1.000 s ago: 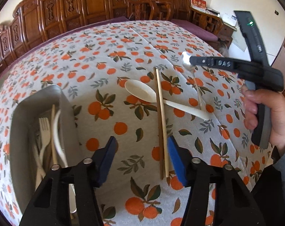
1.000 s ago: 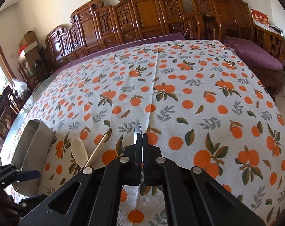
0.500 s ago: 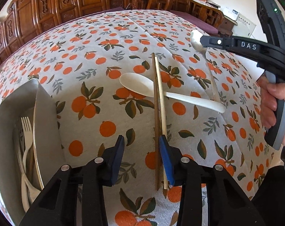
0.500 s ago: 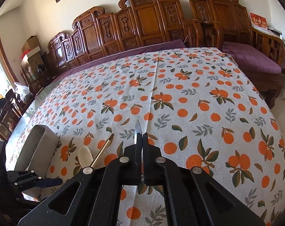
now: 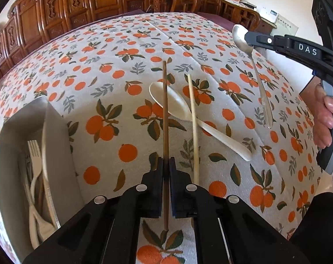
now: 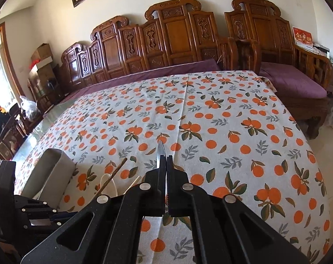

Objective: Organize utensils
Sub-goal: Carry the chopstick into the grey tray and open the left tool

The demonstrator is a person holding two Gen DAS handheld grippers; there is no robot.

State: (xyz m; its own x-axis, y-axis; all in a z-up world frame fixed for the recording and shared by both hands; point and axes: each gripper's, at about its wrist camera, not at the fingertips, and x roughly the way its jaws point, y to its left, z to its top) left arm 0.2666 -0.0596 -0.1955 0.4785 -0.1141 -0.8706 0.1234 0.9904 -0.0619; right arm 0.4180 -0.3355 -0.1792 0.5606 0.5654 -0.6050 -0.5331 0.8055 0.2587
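My left gripper (image 5: 166,165) is shut on a dark brown chopstick (image 5: 165,114), which points away over the table. A pale chopstick (image 5: 193,123) lies just right of it on the cloth, across a white spoon (image 5: 177,107). My right gripper (image 6: 166,160) is shut on a metal spoon (image 6: 160,151); in the left wrist view that metal spoon (image 5: 254,66) hangs handle-down above the table's right side. A grey utensil box (image 5: 56,136) at the left holds white forks (image 5: 34,154) and other utensils.
The table wears an orange-print cloth (image 6: 210,132). Carved wooden benches with purple cushions (image 6: 287,77) line the far side. The grey box also shows in the right wrist view (image 6: 50,171), with the left gripper body just below it.
My left gripper has closed on the dark chopstick and drawn it left, apart from the pale one. My right gripper has risen with the metal spoon.
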